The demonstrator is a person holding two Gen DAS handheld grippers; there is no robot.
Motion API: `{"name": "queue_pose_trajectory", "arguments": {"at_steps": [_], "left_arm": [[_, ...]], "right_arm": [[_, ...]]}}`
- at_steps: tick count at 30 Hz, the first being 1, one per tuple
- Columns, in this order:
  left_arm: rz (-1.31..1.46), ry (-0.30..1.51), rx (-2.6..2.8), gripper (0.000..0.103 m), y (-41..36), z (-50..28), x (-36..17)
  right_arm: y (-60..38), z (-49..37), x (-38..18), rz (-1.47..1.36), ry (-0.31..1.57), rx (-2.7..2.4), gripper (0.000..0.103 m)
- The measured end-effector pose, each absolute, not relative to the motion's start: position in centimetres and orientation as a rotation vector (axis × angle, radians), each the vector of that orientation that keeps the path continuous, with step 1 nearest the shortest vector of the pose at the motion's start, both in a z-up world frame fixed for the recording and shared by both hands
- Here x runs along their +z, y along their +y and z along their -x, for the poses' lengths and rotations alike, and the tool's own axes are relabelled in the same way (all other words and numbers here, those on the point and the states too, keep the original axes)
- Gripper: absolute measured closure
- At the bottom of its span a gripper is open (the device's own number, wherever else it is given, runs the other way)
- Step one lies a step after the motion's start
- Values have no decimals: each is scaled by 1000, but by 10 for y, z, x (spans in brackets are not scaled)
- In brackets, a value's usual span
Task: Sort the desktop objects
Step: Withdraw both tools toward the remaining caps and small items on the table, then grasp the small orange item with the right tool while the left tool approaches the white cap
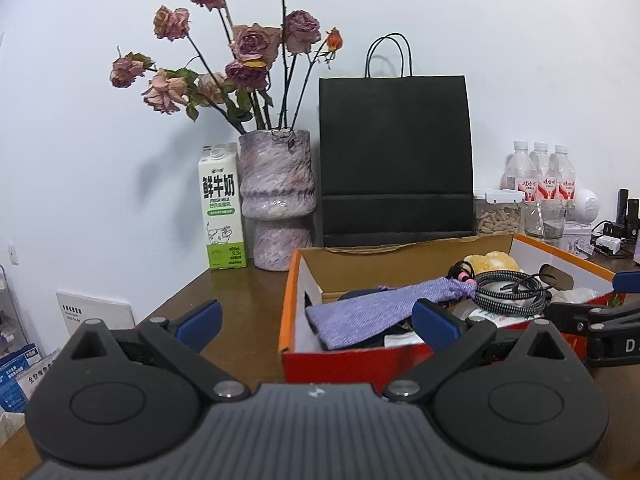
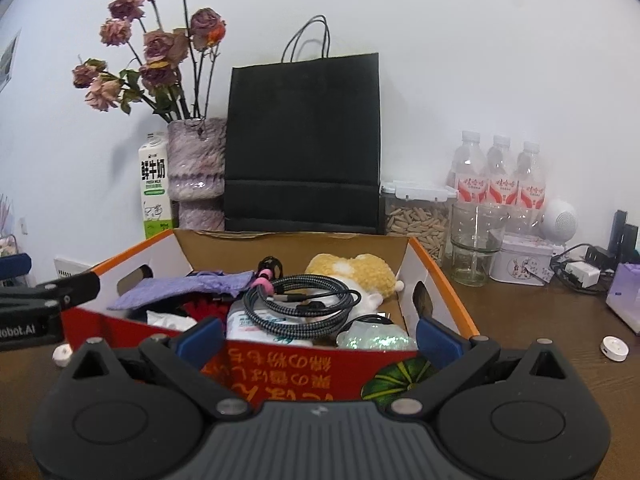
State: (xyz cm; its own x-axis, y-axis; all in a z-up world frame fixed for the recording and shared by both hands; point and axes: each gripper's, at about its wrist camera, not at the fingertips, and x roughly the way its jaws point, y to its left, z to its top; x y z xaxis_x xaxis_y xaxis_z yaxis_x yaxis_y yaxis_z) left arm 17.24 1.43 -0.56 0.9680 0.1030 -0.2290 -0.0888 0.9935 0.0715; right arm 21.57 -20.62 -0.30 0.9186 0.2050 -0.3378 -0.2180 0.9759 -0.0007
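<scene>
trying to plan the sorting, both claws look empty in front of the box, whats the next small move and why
Probably ease the right claw forward and down over the coiled braided cable. Both claws are open and empty, the left claw too, and the cable lies on top of the pile in the orange box, unobstructed and nearest the right claw.

The box is red outside with an orange rim, white inside. In it lie a lilac pouch, a black-and-white braided cable and a yellow plush. The bag is black, the vase mottled purple, the carton white and green. The tabletop is brown.
</scene>
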Motion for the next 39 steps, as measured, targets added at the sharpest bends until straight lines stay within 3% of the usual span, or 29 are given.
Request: {"name": "queue_pose_trajectory", "arguments": {"at_steps": [19, 34, 39], "left_arm": [[-19, 373, 120, 0, 64, -145, -14], [-18, 517, 126, 0, 92, -147, -25], [-32, 533, 112, 0, 89, -148, -27]], "right_arm": [[-191, -176, -14, 88, 436, 304, 0], [-161, -177, -27, 106, 621, 346, 1], [-153, -181, -29, 93, 637, 340, 19]]}}
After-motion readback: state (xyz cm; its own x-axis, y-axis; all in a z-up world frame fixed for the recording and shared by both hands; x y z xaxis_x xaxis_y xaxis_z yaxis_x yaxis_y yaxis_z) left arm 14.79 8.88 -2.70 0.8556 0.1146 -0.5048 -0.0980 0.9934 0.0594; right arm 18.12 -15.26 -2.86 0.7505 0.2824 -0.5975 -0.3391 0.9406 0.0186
